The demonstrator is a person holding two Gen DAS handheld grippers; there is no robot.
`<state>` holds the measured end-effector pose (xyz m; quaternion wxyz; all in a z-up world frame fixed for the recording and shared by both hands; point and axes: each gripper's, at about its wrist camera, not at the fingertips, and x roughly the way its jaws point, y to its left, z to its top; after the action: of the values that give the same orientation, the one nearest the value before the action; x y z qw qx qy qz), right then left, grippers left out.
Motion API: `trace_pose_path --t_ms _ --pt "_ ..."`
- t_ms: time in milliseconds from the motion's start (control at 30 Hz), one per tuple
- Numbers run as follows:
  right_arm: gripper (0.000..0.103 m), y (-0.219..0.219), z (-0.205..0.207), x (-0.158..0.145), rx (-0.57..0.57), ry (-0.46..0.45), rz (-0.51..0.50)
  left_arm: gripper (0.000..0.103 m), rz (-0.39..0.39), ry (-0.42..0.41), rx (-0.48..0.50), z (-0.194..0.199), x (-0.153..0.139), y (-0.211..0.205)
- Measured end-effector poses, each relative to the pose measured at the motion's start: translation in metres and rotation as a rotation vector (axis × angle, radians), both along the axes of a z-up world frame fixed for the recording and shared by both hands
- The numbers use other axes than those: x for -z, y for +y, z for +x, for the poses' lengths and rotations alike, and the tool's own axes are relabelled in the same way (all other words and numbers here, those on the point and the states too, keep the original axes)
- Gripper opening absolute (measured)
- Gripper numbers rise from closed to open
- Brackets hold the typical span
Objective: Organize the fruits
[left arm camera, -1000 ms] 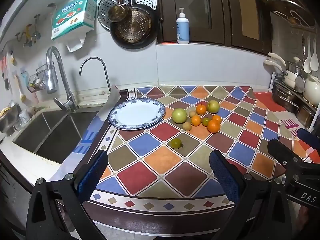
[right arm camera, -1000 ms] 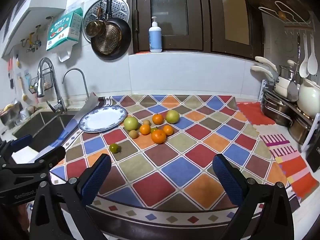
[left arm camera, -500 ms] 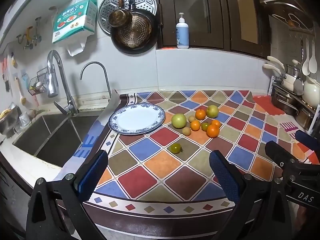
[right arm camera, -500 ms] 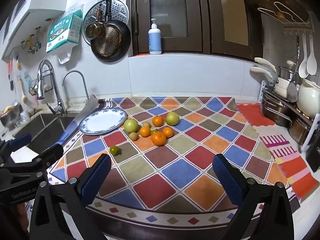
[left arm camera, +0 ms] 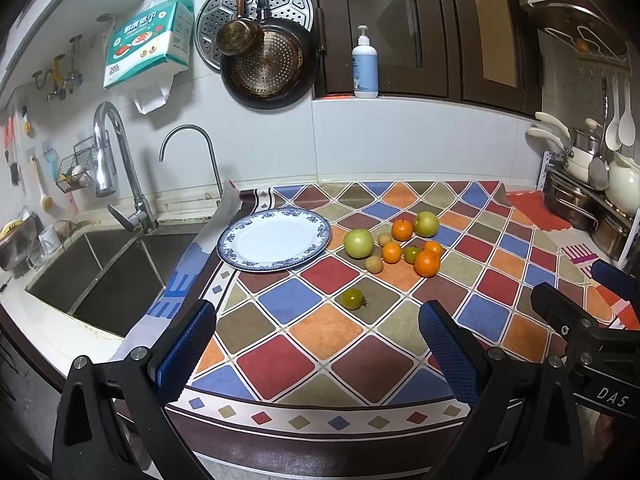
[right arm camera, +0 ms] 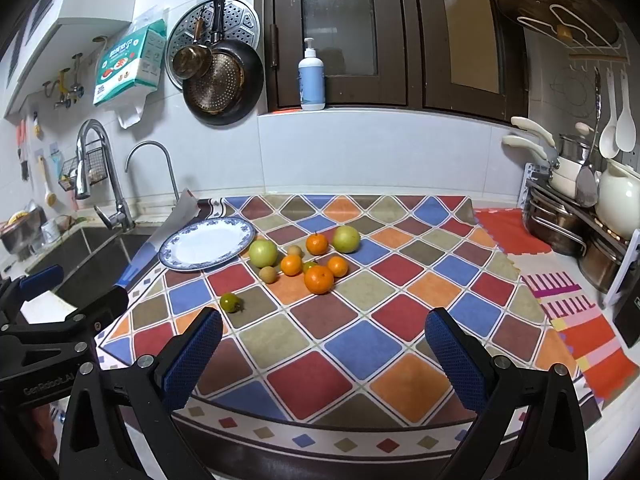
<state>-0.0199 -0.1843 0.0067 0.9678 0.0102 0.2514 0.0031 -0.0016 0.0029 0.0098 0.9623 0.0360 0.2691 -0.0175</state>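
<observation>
A blue-rimmed white plate (left arm camera: pixel 275 240) (right arm camera: pixel 208 248) lies bare on the chequered countertop mat, left of a cluster of fruit. The cluster holds two green apples (left arm camera: pixel 358 243) (right arm camera: pixel 346 239), several oranges (left arm camera: pixel 427 263) (right arm camera: pixel 319 279) and small brownish fruits (left arm camera: pixel 374 264). A lone small green tomato (left arm camera: pixel 353 298) (right arm camera: pixel 231 302) sits nearer the front. My left gripper (left arm camera: pixel 318 344) hangs open over the mat's front edge, well short of the fruit. My right gripper (right arm camera: pixel 324 348) is open too, at the front right. Both hold nothing.
A steel sink (left arm camera: pixel 100 268) with taps lies left of the mat. Pots and a rack (right arm camera: pixel 576 216) crowd the right end of the counter. Pans (left arm camera: pixel 266 68) hang on the back wall; a soap bottle (left arm camera: pixel 365 66) stands on the ledge.
Both grippers have drawn back and risen slightly, so the fruit and plate sit a little farther off. Nothing on the counter has moved.
</observation>
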Motion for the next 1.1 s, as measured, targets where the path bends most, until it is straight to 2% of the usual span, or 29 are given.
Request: trace_pose_path --t_ms 1100 --pt "0.102 0.0007 0.0009 -0.0003 -0.004 -0.001 -0.001 0.103 0.002 0.003 0.001 0.0043 0.002 -0.0014"
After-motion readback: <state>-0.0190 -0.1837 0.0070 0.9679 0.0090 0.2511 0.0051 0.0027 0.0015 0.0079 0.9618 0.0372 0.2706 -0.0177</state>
